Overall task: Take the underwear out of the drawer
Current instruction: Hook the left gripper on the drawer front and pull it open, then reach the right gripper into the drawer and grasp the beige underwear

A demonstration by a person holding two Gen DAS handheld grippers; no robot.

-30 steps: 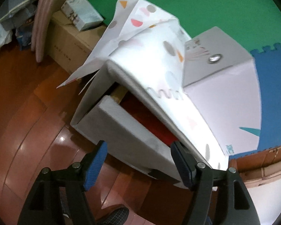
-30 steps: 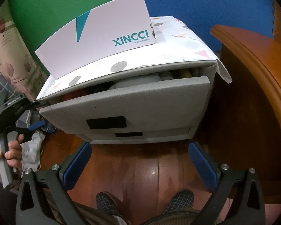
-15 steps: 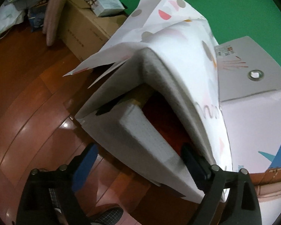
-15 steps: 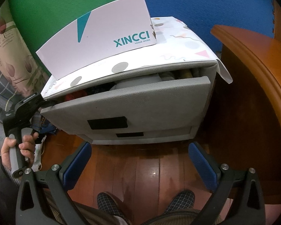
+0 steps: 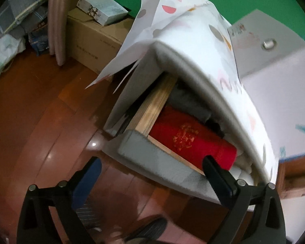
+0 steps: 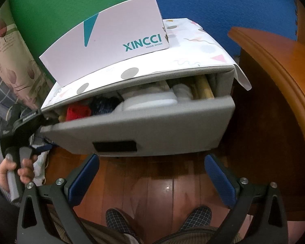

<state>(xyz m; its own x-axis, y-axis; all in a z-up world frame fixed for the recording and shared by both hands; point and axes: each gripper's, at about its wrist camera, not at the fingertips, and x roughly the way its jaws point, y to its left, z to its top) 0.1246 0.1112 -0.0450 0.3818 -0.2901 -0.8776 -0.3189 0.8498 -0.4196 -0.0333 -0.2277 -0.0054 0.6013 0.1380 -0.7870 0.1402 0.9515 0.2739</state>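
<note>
Left gripper (image 5: 150, 169), jaws just spread wide and empty, frames the open drawer (image 5: 152, 162); its view alone shows a red rolled underwear (image 5: 191, 140) at centre. Right gripper (image 6: 150, 172), wide and empty, shows the drawer front (image 6: 152, 130) and a shoebox (image 6: 103, 46) at upper centre.

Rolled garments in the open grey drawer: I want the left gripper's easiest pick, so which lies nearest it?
The red roll with gold embroidery, against the drawer's wooden front edge, just ahead of the left gripper; the grey roll lies behind it.
</note>
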